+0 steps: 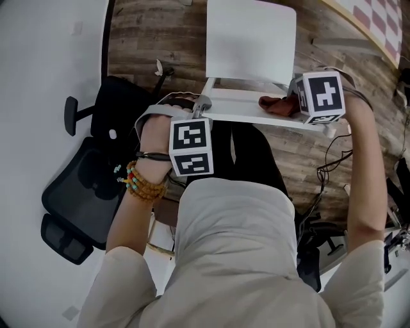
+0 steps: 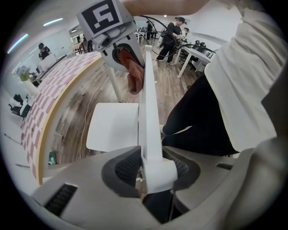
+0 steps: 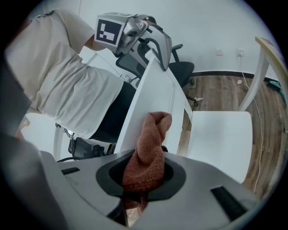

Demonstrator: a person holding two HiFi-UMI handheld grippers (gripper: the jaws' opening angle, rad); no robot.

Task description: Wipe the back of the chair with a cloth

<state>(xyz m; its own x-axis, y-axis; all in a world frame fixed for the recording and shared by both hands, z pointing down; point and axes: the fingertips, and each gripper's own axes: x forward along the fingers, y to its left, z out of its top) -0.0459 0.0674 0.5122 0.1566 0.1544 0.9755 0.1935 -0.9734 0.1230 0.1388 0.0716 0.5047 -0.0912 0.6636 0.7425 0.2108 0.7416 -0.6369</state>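
Observation:
A white chair stands before me, its seat (image 1: 250,38) beyond its back (image 1: 246,106). My left gripper (image 1: 200,106) is shut on the left end of the back's top edge; in the left gripper view the white edge (image 2: 147,112) sits pressed between the dark pads (image 2: 128,168) of that gripper (image 2: 150,173). My right gripper (image 1: 291,102) is shut on a bunched reddish-brown cloth (image 1: 277,104) near the back's right end. In the right gripper view the cloth (image 3: 148,152) rises out of the right gripper (image 3: 144,179) and lies against the back (image 3: 148,94).
A black office chair (image 1: 83,186) stands at my left, close to the left arm. Cables (image 1: 333,154) trail over the wooden floor at the right. A curved checked platform (image 1: 378,19) lies at the far right. People stand at desks (image 2: 173,31) far behind.

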